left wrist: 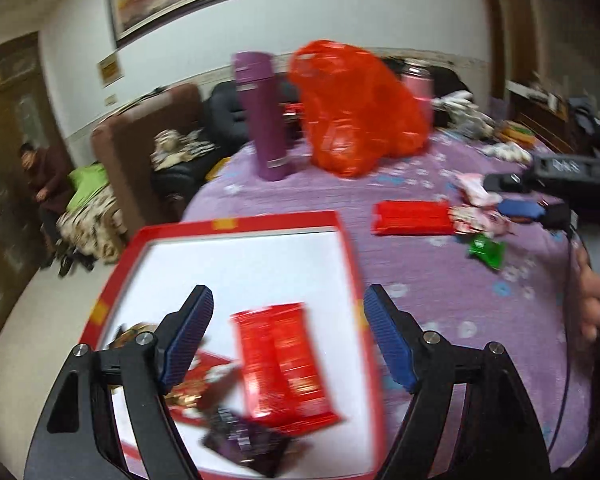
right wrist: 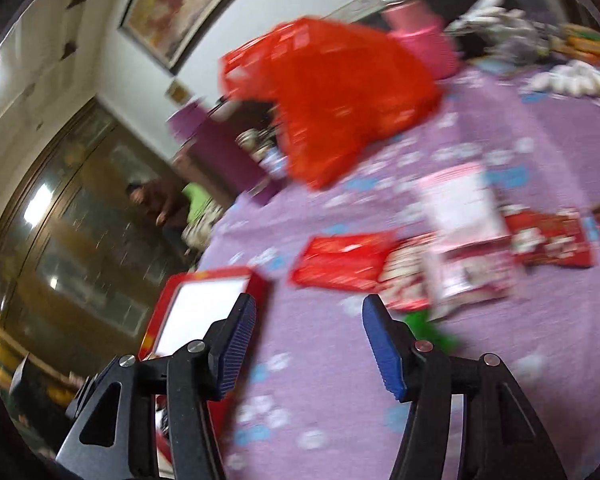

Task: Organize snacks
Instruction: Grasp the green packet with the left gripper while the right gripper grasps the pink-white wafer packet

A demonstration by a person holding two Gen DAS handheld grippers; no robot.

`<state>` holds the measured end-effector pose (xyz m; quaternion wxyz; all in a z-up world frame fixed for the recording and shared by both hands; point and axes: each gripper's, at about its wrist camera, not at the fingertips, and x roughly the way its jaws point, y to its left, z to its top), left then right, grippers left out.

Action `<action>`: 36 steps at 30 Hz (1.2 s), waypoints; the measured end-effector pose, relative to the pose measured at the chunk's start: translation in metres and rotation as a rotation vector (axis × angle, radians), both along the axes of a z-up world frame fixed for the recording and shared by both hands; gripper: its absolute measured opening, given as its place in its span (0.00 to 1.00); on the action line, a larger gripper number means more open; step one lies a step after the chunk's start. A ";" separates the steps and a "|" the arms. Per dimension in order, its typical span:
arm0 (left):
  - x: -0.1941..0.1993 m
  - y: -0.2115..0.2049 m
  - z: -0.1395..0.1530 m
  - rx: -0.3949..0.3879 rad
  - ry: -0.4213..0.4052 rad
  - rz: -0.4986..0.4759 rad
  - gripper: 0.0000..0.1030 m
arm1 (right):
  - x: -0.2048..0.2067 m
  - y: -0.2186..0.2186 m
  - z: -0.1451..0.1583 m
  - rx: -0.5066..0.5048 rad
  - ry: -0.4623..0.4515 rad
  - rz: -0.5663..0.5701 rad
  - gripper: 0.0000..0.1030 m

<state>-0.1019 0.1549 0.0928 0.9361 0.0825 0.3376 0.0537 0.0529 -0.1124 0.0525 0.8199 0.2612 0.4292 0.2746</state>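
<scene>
A red-rimmed white tray (left wrist: pixel 236 224) lies on the purple tablecloth. In it lie a red snack packet (left wrist: pixel 282 364), a dark purple packet (left wrist: pixel 248 440) and gold-red wrappers (left wrist: pixel 188 392). My left gripper (left wrist: pixel 288 336) is open above the tray, over the red packet, holding nothing. On the cloth to the right lie a red packet (left wrist: pixel 414 218), pink-white packets (left wrist: pixel 476 192) and a green packet (left wrist: pixel 486 250). My right gripper (right wrist: pixel 308 340) is open and empty over the cloth, right of the tray (right wrist: pixel 260 280), near the red packet (right wrist: pixel 342 260), a pink-white packet (right wrist: pixel 464 240) and the green packet (right wrist: pixel 428 328).
A purple flask (left wrist: pixel 262 116), a red plastic bag (left wrist: pixel 352 108) and a pink flask (left wrist: pixel 418 84) stand at the back of the table. More clutter lies at the far right (left wrist: pixel 504 148). Sofas and a seated person (left wrist: pixel 40 176) are beyond the table's left edge.
</scene>
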 end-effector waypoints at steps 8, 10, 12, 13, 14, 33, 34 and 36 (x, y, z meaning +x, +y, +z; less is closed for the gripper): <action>0.025 -0.056 -0.005 -0.005 0.083 -0.130 0.77 | 0.028 -0.052 -0.039 0.073 0.138 -0.107 0.59; 0.031 -0.064 -0.006 -0.011 0.098 -0.148 0.77 | 0.024 -0.056 -0.034 0.032 0.116 -0.134 0.58; 0.038 -0.070 -0.004 0.001 0.109 -0.158 0.77 | 0.024 -0.051 -0.030 -0.052 0.086 -0.166 0.59; 0.041 -0.072 -0.003 0.008 0.110 -0.162 0.77 | 0.026 -0.049 -0.029 -0.098 0.079 -0.176 0.60; 0.045 -0.075 -0.002 0.018 0.113 -0.169 0.77 | 0.029 -0.047 -0.031 -0.119 0.087 -0.172 0.60; 0.079 -0.129 -0.040 0.009 0.271 -0.271 0.77 | 0.030 0.010 -0.035 -0.628 -0.015 0.003 0.32; 0.080 -0.133 -0.041 0.004 0.277 -0.283 0.77 | 0.032 0.002 -0.034 -0.581 0.013 -0.001 0.30; 0.087 -0.141 -0.045 -0.020 0.298 -0.301 0.77 | 0.038 -0.017 -0.035 -0.478 0.078 -0.008 0.19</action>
